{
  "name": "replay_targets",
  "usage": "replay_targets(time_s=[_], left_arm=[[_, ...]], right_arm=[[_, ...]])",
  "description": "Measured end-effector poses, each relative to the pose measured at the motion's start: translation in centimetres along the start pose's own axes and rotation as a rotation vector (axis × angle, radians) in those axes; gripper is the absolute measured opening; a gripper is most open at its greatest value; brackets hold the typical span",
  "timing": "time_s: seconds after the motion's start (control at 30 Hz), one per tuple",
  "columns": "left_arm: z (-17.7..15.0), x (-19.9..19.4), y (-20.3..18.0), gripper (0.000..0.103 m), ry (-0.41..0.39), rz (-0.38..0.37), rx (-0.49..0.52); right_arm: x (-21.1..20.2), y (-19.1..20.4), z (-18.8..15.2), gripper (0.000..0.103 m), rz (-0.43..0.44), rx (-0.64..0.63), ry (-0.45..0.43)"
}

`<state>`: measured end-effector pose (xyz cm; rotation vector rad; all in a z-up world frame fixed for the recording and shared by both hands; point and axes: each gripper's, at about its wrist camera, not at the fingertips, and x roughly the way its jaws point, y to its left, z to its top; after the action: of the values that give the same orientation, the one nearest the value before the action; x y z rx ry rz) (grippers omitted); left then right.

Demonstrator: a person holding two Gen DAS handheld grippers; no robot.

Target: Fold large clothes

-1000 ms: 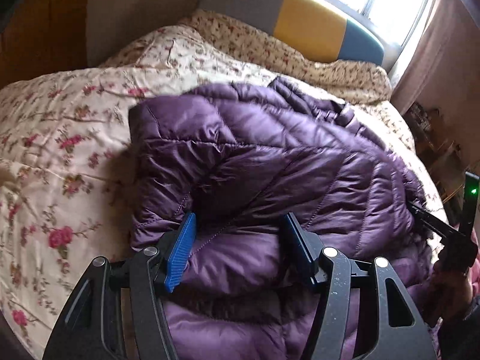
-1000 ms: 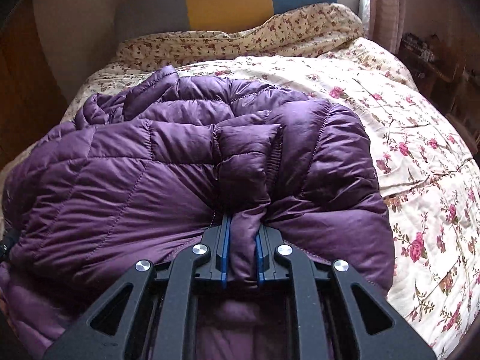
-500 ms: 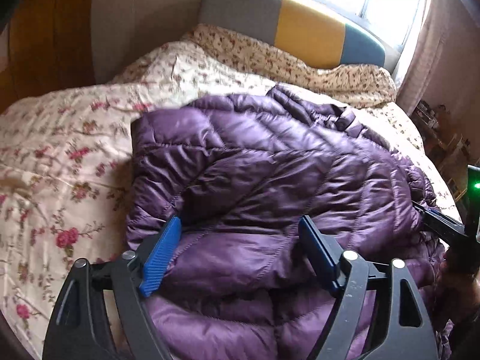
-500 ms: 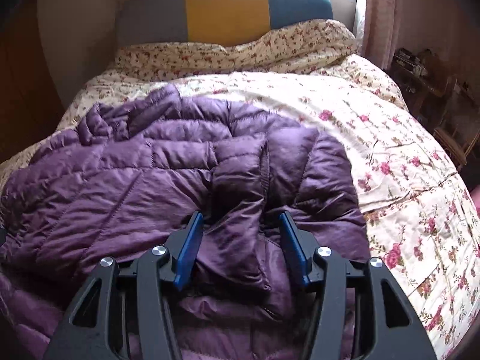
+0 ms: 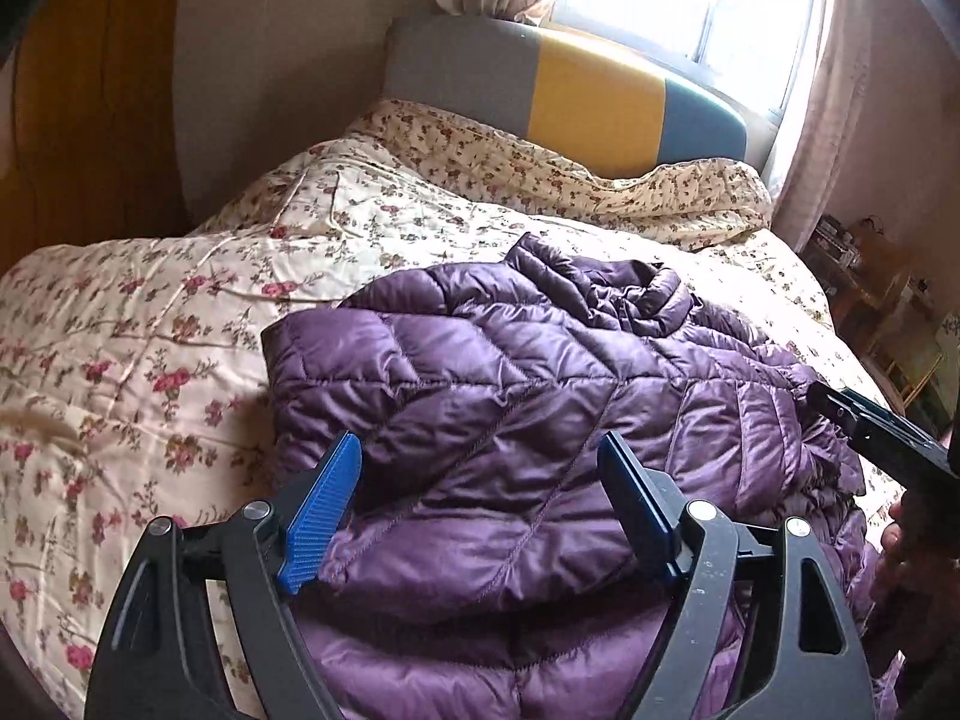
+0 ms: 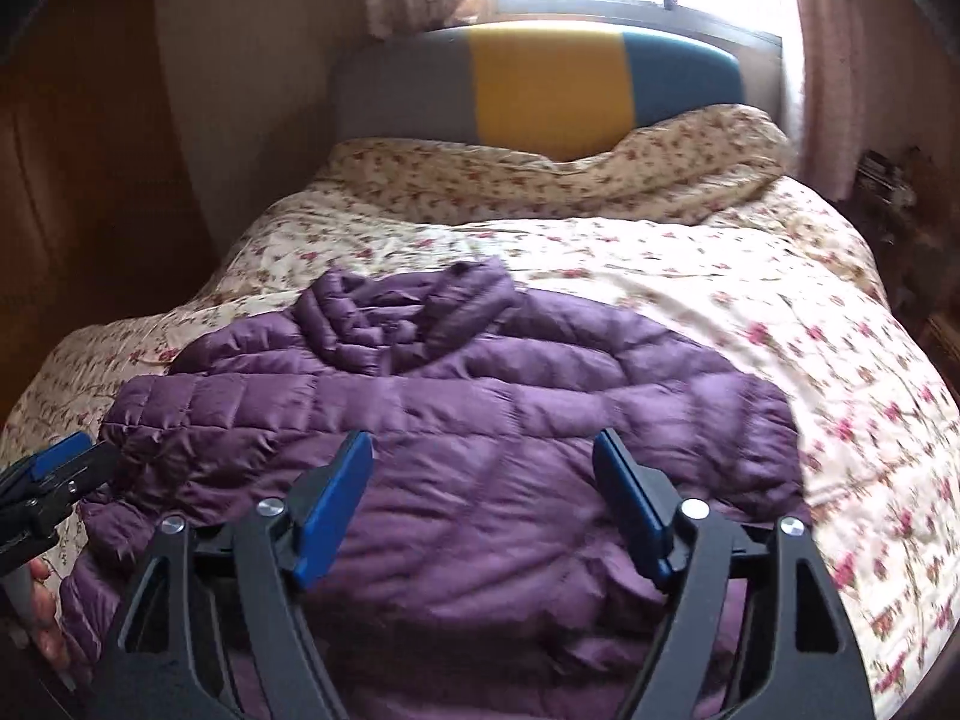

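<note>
A purple quilted puffer jacket [image 5: 540, 396] lies folded over itself on the floral bed, its collar bunched at the far end; it also shows in the right wrist view [image 6: 480, 420]. My left gripper [image 5: 480, 480] is open and empty, held above the jacket's near left part. My right gripper [image 6: 483, 480] is open and empty above the jacket's near middle. The right gripper's tip shows at the right edge of the left wrist view [image 5: 870, 426]. The left gripper's tip shows at the left edge of the right wrist view [image 6: 54, 468].
The floral quilt [image 5: 150, 330] covers the bed around the jacket. A grey, yellow and blue headboard [image 6: 540, 84] stands at the far end under a bright window. A wooden wardrobe [image 5: 78, 120] is on the left; cluttered shelves [image 5: 870, 276] are on the right.
My right gripper let go of the pinched jacket fold and opened wide. Both grippers have pulled back and up from the jacket, which now lies flatter on the bed.
</note>
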<state>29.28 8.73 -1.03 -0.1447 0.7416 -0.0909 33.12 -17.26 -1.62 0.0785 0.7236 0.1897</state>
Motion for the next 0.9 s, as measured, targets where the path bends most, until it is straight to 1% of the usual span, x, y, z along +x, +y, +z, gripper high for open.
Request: replay_targets(time_s=[0.13,0.27,0.37,0.43,0.57,0.67,0.77,0.9], left_arm=[[1.2,1.0,-0.1,0.081,0.000,-0.011,-0.003],[2.1,2.9,0.2,0.081,0.020,-0.006,-0.016],[2.4,4.6,0.5,0.081,0.041,0.006,-0.013],[2.3,5.9,0.9,0.081,0.062,0.021,-0.007],[1.3,7.8,1.5,0.081,0.096,0.021,-0.014],[0.2,8.5,1.5,0.081,0.086,0.032,-0.006],[0.0,9.0,1.7,0.081,0.091,0.027,-0.018],[-0.1,9.5,1.4,0.081,0.103,0.056,0.006]], right_arm=[[2.9,1.0,0.3,0.078,0.000,-0.013,0.041],[5.6,0.4,-0.4,0.078,-0.019,-0.018,0.088],[6.8,0.0,-1.2,0.078,-0.021,-0.025,0.102],[7.3,0.1,-1.9,0.078,-0.030,-0.039,0.109],[8.4,0.5,-3.0,0.079,-0.064,-0.066,0.108],[9.0,0.8,-3.2,0.079,-0.083,-0.081,0.108],[9.1,0.6,-3.3,0.080,-0.078,-0.075,0.109],[9.1,0.6,-3.3,0.080,-0.077,-0.074,0.107]])
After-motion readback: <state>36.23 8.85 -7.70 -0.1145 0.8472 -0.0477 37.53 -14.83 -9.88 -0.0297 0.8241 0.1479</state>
